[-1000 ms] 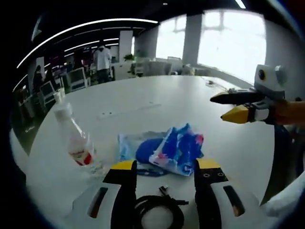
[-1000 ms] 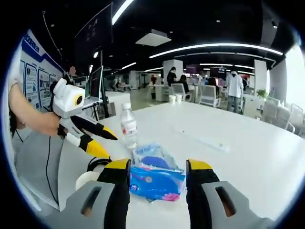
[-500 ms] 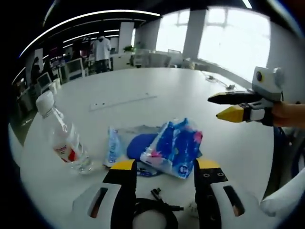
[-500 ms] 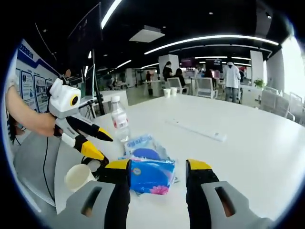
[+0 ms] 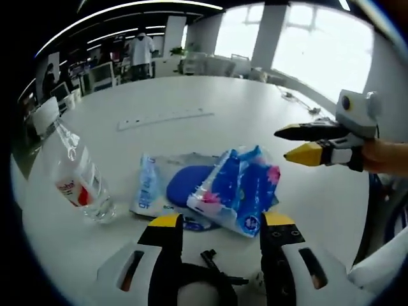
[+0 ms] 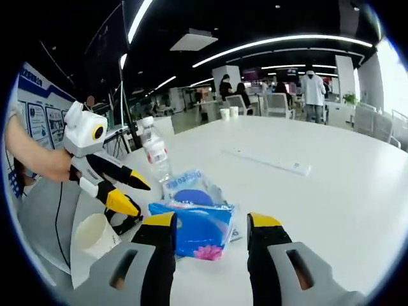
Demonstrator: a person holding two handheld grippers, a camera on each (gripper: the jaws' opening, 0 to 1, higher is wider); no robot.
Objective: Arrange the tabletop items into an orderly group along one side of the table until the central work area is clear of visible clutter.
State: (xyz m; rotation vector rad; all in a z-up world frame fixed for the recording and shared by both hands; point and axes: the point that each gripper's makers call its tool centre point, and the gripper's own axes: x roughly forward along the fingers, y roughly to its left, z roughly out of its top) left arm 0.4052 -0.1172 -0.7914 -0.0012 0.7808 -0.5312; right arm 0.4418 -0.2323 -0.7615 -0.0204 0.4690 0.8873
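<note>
Left gripper view: looking down along the left gripper [image 5: 220, 231], jaws spread, pinching nothing. Hovering just above a black cable [image 5: 204, 280] coiled between the jaws at the table edge. Just ahead, lying on the white table [image 5: 210, 127]: a blue tissue pack [image 5: 239, 191], leaning over a clear bag [image 5: 167, 191] with a dark blue shape inside. To the left, standing near the bag: a clear bottle [image 5: 73, 175] with a red label and white cap. Farther back, well apart: a long white strip [image 5: 164, 118], possibly a power strip. Entering from the right: the right gripper [image 5: 290, 141], held by a hand [image 5: 386, 156], jaws slightly parted, empty, hanging above the table beyond the pack.

Right gripper view: facing the same cluster from the other side. Right gripper's jaws spread, empty, the pack [image 6: 197, 229] sitting between and just beyond the tips. Behind it the bag [image 6: 191, 191], then the bottle [image 6: 155, 153]. At left, a paper cup [image 6: 95, 236] near the table edge, with the left gripper [image 6: 137, 194] just beside it, a hand [image 6: 32, 159] holding it.

Judging the step in hand: picking a first item from the central heap. Doing it well: lowering squarely over the pack, pinching its raised fold rather than the slippery bag beneath, lifting clear before moving it toward the cup and cable side. Keeping the two grippers from crossing, and avoiding a knock to the light bottle.
</note>
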